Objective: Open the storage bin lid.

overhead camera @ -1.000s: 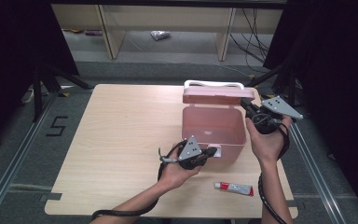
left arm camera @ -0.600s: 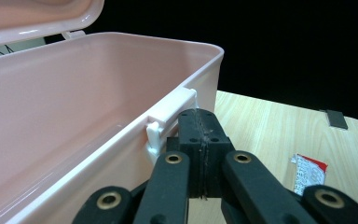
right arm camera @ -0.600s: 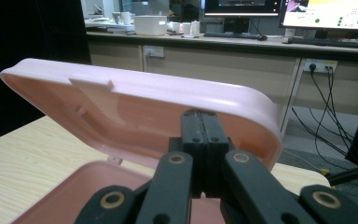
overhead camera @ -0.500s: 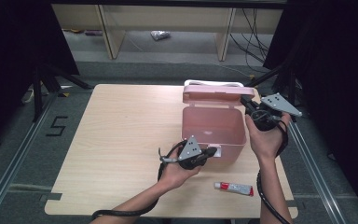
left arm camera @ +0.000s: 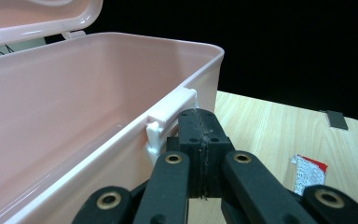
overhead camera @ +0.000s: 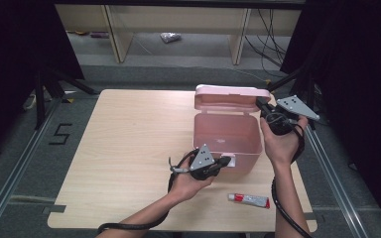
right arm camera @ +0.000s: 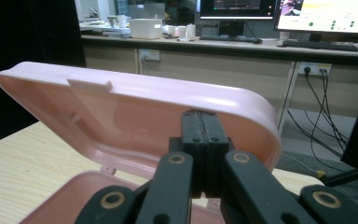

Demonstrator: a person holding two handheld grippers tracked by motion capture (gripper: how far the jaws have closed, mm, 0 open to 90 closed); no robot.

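Pink storage box (overhead camera: 226, 140) sits open near the bench's (overhead camera: 129, 148) right side, its lid (overhead camera: 230, 97) raised. Left hand-held gripper (overhead camera: 224, 161), jaws together, touches the white front latch (left arm camera: 170, 116). Right hand-held gripper (overhead camera: 261, 106), jaws together, presses against the lid's edge. Tube (overhead camera: 248, 200) lies nearby.

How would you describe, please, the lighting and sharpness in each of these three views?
High view: the table is evenly lit, its surroundings near black, and the picture is slightly soft. Left gripper view: the pink box is sharp against a black background. Right gripper view: the lid is clear, the bright monitors glare, and the near jaws look soft.
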